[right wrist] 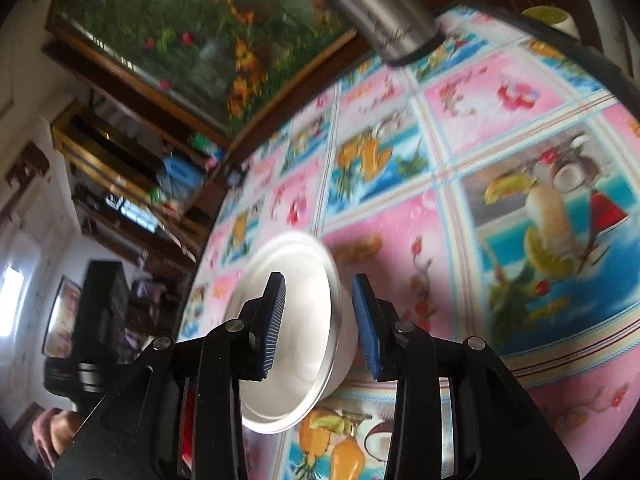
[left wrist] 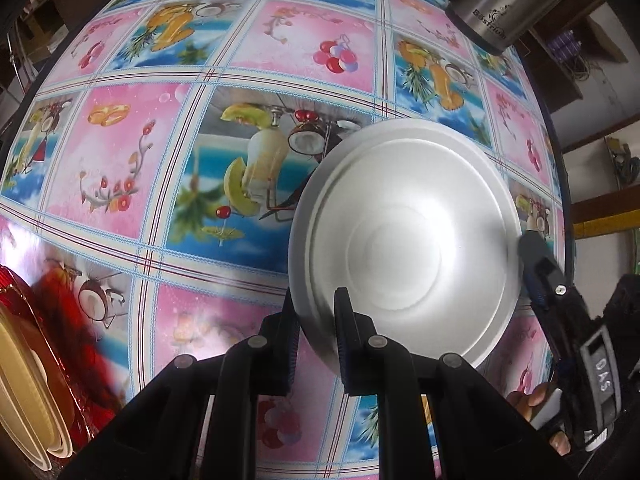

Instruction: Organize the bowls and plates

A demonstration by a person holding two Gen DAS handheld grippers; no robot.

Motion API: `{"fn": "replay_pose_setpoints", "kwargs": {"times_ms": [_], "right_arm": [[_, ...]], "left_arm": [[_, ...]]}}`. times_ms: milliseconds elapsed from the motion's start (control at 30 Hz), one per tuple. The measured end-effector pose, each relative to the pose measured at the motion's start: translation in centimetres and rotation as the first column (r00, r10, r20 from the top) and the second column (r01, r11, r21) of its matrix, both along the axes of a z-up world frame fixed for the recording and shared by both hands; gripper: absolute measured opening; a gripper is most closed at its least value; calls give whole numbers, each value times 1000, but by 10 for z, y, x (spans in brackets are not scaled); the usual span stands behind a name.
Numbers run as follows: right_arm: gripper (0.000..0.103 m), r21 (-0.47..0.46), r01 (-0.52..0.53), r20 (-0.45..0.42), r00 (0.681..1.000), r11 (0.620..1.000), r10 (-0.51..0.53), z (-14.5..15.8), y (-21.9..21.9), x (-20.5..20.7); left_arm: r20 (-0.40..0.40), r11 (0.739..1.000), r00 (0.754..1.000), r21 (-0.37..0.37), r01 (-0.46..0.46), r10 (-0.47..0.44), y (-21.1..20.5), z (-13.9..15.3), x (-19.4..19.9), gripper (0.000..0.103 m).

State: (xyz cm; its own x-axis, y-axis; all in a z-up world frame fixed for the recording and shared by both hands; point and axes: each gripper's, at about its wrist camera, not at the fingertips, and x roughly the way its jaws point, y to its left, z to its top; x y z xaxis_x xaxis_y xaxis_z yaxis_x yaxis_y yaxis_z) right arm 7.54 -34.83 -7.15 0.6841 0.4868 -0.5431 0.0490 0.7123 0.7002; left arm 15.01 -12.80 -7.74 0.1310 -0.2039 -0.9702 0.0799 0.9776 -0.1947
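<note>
A steel bowl (left wrist: 404, 248) is held above the fruit-print tablecloth (left wrist: 160, 168). My left gripper (left wrist: 316, 344) is shut on the bowl's near rim, one finger inside and one outside. In the right wrist view the same bowl (right wrist: 296, 320) sits between the fingers of my right gripper (right wrist: 320, 320), which straddle its rim with gaps on both sides; the gripper is open. The right gripper's finger (left wrist: 540, 268) shows at the bowl's far right edge in the left wrist view.
A red plate (left wrist: 60, 340) and stacked cream plates (left wrist: 24, 392) lie at the left edge. A steel flask (left wrist: 508, 4) stands at the table's far right; it also shows in the right wrist view (right wrist: 384, 20). A shelf and a painting are beyond the table.
</note>
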Motion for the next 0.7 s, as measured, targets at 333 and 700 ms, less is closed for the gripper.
{"fn": "replay_pose_setpoints", "kwargs": {"times_ms": [333, 700], "right_arm": [[21, -85, 12, -114, 993, 996, -21, -21, 6, 9], [6, -130, 14, -94, 995, 991, -26, -20, 11, 9]], "left_arm": [[-10, 998, 1000, -53, -24, 24, 5, -5, -2, 19], [25, 992, 999, -118, -44, 47, 5, -7, -12, 15]]}}
